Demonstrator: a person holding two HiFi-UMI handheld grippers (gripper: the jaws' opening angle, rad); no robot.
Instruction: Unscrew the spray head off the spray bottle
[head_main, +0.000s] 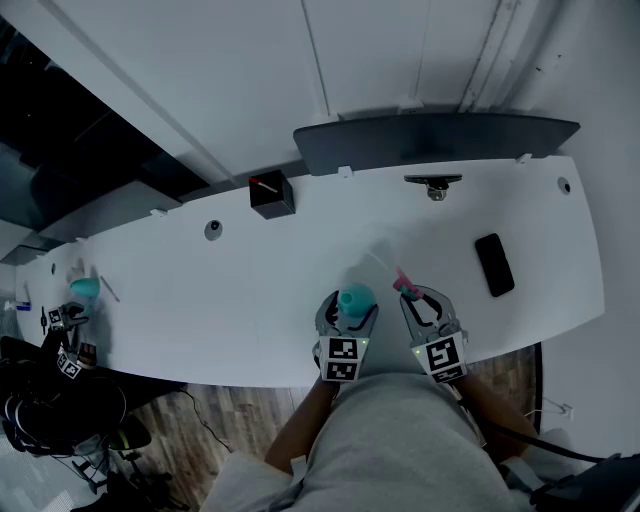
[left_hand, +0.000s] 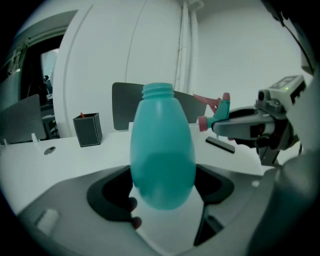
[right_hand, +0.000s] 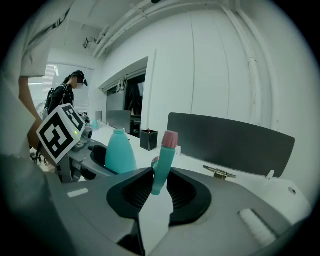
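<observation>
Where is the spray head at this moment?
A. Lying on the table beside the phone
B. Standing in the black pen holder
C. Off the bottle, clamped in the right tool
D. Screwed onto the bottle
C: the spray head sits clamped in the right tool, apart from the teal bottle, which the left tool grips and whose threaded neck is bare.

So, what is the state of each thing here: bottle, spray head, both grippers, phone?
Bottle: upright, neck bare, head off.
Spray head: off the bottle, held apart from it.
Left gripper: shut on bottle.
Right gripper: shut on spray head.
Phone: flat on the table, screen dark.
</observation>
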